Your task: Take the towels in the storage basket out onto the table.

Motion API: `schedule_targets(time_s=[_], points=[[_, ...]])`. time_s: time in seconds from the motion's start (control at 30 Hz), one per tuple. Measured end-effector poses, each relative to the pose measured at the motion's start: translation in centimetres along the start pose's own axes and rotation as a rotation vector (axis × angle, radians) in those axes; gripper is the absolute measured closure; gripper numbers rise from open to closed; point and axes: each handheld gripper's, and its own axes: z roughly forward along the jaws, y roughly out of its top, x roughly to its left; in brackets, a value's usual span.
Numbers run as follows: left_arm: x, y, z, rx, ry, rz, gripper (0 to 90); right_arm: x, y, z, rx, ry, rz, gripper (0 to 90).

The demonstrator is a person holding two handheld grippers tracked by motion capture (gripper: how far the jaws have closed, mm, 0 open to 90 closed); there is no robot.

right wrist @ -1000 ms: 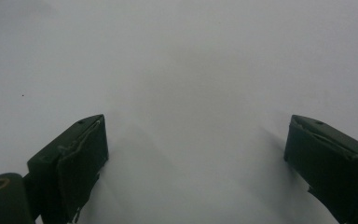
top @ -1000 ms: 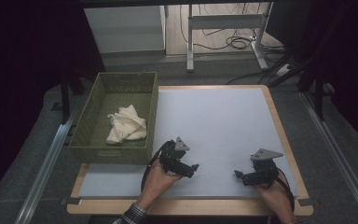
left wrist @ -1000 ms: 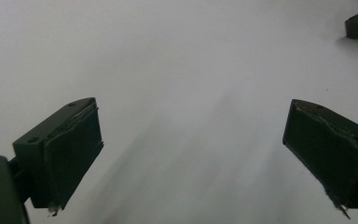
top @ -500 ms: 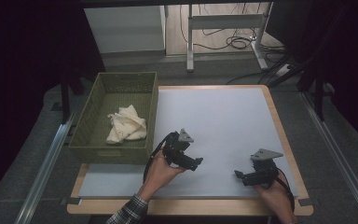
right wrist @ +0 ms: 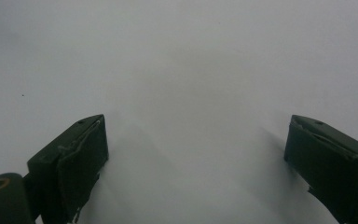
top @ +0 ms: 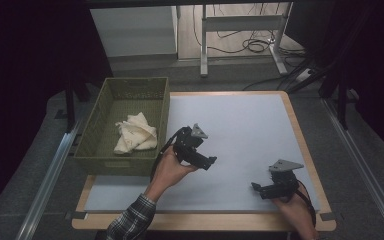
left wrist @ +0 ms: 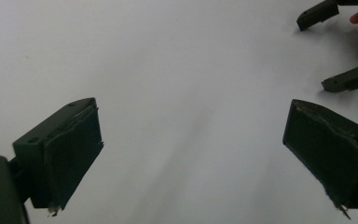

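Left hand-held gripper (top: 207,162) lifted | jaws wide | empty

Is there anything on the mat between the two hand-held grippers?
No. In the high view, only bare white mat lies between the left hand-held gripper and the right hand-held gripper.

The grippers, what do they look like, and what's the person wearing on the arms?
Both the left gripper and the right gripper are black with two flat, padded jaws, each topped by a grey three-cornered plate. A black cable loops from each. The left forearm wears a plaid sleeve; no sleeve shows at the right hand.
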Motion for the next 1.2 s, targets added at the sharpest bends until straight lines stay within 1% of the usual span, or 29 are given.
schedule_targets(time_s=[0.1,0.23,0.33,0.37,0.4,0.43,0.47,0.5,0.57,0.6,0.63,0.67,0.7,0.73,0.77,0.8,0.83,0.87,0.97,1.0,1.03,1.07,1.1,1.17,1.2], points=[[0.8,0.6,-0.4,0.007,-0.001,-0.005,4.3,0.0,0.0,0.0,-0.001,0.000,-0.002,6.3],[2.1,1.1,-1.0,0.001,0.011,-0.012,4.1,0.0,0.0,0.0,-0.002,0.000,0.000,6.3],[3.2,1.4,-1.5,-0.002,0.014,-0.026,3.8,0.0,0.0,0.0,-0.002,0.000,0.000,6.3],[3.4,1.5,-1.7,0.001,0.018,-0.024,3.6,0.0,0.0,0.0,-0.002,0.000,0.000,6.3],[4.0,1.6,-2.0,0.002,0.034,-0.029,3.4,0.0,0.0,0.0,-0.002,0.000,0.000,6.3],[4.0,1.6,-2.0,0.002,0.034,-0.029,3.2,0.0,0.0,0.0,-0.002,0.000,0.000,6.3],[4.6,1.7,-2.3,-0.002,0.038,-0.036,3.1,0.0,0.0,0.0,-0.002,-0.001,0.000,6.3],[4.6,1.7,-2.3,-0.002,0.038,-0.036,3.1,0.0,0.0,0.0,-0.002,-0.001,0.000,6.3],[5.3,1.9,-2.8,-0.008,0.046,-0.047,3.0,0.0,0.0,0.0,-0.002,0.000,0.001,6.3],[6.1,1.9,-3.2,-0.013,0.056,-0.057,3.0,0.0,0.0,0.0,-0.002,0.000,0.001,6.3],[6.1,1.9,-3.2,-0.013,0.056,-0.057,2.9,0.0,0.0,0.0,-0.002,0.000,0.001,6.3],[6.7,1.9,-3.6,-0.019,0.058,-0.071,2.9,0.0,0.0,0.0,-0.002,0.000,0.001,6.3],[6.7,1.9,-3.6,-0.019,0.058,-0.071,2.9,0.0,0.0,0.0,-0.002,0.000,0.001,6.3],[7.3,1.9,-4.0,-0.023,0.063,-0.081,2.9,0.0,0.0,0.0,-0.002,-0.001,0.001,6.3],[7.5,1.9,-4.1,-0.026,0.064,-0.085,3.0,0.0,0.0,0.0,-0.002,-0.001,0.001,6.3],[8.2,1.8,-4.6,-0.031,0.074,-0.099,3.0,0.0,0.0,0.0,-0.002,0.000,0.001,6.3],[8.2,1.8,-4.6,-0.031,0.074,-0.099,3.1,0.0,0.0,0.0,-0.002,0.000,0.001,6.3],[8.7,1.7,-4.9,-0.031,0.085,-0.103,3.1,0.0,0.0,0.0,-0.002,-0.001,0.001,6.3],[9.6,1.5,-5.6,-0.035,0.105,-0.117,3.2,0.0,0.0,0.0,-0.002,0.000,0.001,6.3],[10.1,1.4,-6.1,-0.041,0.119,-0.125,3.4,0.0,0.0,0.0,-0.002,0.000,0.001,6.3],[10.1,1.4,-6.1,-0.041,0.119,-0.125,3.4,0.0,0.0,0.0,-0.002,0.000,0.001,6.3],[10.8,1.2,-6.7,-0.044,0.134,-0.139,3.4,0.0,0.0,0.0,-0.002,0.000,0.000,6.3],[10.8,1.2,-6.7,-0.044,0.134,-0.139,3.3,0.0,0.0,0.0,-0.002,0.000,0.000,6.3],[11.5,1.0,-7.2,-0.042,0.143,-0.150,2.9,0.0,0.0,0.0,-0.002,0.000,0.001,6.3],[12.2,0.7,-7.7,-0.042,0.160,-0.159,2.9,0.0,0.0,0.0,-0.002,-0.001,0.001,6.3]])
